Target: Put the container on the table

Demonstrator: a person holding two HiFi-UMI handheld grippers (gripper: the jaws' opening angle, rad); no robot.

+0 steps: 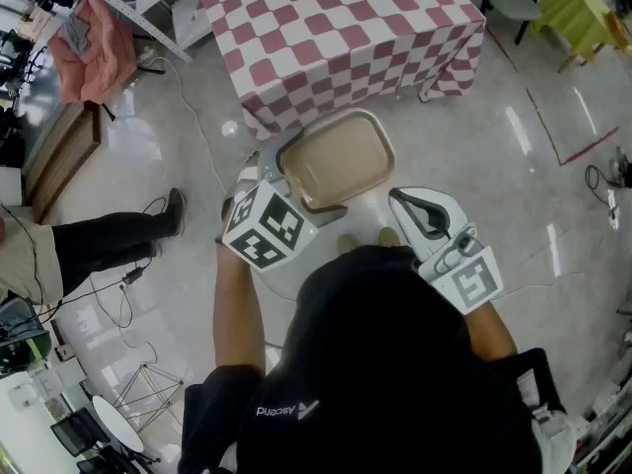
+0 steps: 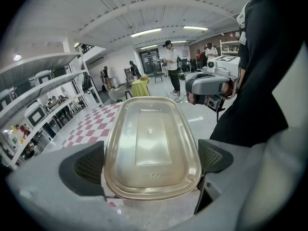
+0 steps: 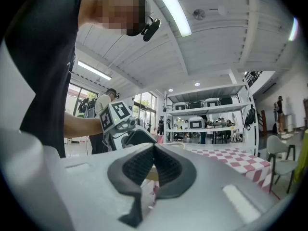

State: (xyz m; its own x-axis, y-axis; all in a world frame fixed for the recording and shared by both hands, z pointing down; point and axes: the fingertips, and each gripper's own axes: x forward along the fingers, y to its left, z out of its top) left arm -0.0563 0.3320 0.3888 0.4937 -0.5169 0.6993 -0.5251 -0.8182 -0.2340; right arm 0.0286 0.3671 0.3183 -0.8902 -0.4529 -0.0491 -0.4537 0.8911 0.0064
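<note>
Plastic container (image 2: 151, 143) judged light, flexible; held across width by wide-set left gripper (image 2: 152, 161); right gripper (image 3: 154, 163) closed, empty; table (image 1: 336, 28) at 12 o'clock.

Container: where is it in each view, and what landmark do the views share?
Head view: container at centre, held over the floor, short of the checkered table.
Left gripper view: centre, gripped by the left gripper; table behind, at left.
Right gripper view: only a pale rim sliver behind the shut right gripper; table at right.
Shared landmark: the checkered table.
</note>
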